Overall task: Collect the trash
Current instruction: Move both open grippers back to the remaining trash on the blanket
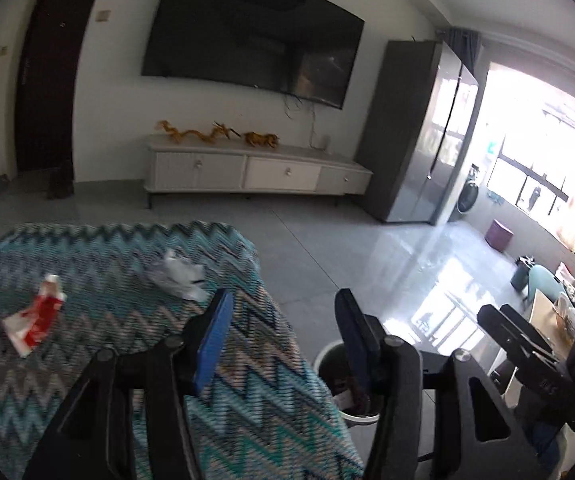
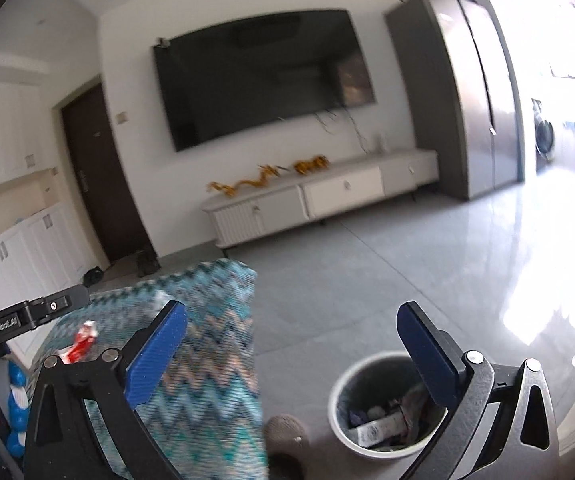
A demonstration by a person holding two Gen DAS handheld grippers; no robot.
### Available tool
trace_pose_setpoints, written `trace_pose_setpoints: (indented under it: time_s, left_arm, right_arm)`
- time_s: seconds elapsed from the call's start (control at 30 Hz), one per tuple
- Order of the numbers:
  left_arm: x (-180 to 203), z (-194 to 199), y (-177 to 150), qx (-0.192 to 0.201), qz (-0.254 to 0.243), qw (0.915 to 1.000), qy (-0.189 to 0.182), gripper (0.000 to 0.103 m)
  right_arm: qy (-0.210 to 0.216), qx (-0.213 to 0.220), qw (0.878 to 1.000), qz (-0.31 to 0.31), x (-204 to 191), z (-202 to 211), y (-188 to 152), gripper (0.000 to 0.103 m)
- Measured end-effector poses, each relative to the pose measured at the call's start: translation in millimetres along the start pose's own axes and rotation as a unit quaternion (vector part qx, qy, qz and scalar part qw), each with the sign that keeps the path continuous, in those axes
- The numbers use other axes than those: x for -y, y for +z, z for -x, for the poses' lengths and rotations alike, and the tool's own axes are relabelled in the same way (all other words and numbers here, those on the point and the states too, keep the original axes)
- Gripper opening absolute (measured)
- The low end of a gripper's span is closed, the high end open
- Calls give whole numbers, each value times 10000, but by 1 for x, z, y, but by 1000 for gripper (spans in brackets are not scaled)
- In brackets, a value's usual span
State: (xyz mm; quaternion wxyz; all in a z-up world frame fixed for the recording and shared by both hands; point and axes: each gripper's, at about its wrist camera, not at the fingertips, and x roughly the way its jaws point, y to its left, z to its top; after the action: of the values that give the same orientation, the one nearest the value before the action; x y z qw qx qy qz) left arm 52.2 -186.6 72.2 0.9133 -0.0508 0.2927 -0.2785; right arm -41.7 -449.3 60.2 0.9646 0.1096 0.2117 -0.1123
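A red and white wrapper (image 1: 35,320) and a crumpled white paper (image 1: 177,274) lie on a table under a teal zigzag cloth (image 1: 99,264). My left gripper (image 1: 283,308) hovers over the table's right edge, open, nothing between its blue pads. Past that edge a white bin (image 2: 383,404) stands on the floor with several pieces of trash inside. My right gripper (image 2: 291,326) hangs above the gap between table and bin, jaws wide open and empty. The red wrapper (image 2: 83,344) also shows in the right wrist view. The bin (image 1: 329,356) is partly hidden behind the left gripper's right finger.
A white TV cabinet (image 1: 255,170) with gold ornaments stands under a wall-mounted TV (image 1: 251,36). A grey fridge (image 1: 419,132) is at the right, a dark door (image 1: 51,68) at the left. Grey tiled floor (image 1: 327,240) lies between. A brown round object (image 2: 285,432) sits by the bin.
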Motion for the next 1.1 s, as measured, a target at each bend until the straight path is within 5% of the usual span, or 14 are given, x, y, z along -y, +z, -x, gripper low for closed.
trace_pose_setpoints:
  time_s: [0.27, 0.6, 0.8, 1.1]
  left_arm:
    - [-66, 101, 0, 701, 153, 9952, 659, 76]
    - [-152, 178, -21, 1181, 629, 9787, 1555, 81]
    - [-185, 194, -34, 1270, 743, 9712, 1876, 83]
    - [-207, 173, -41, 1018, 937, 9720, 1899, 87]
  right_arm:
    - [354, 245, 9985, 334, -73, 35, 12, 103]
    - [672, 326, 9947, 706, -149, 48, 10, 103]
    - [815, 154, 9927, 870, -176, 36, 3, 103]
    - [848, -84, 9916, 972, -195, 13, -6, 103]
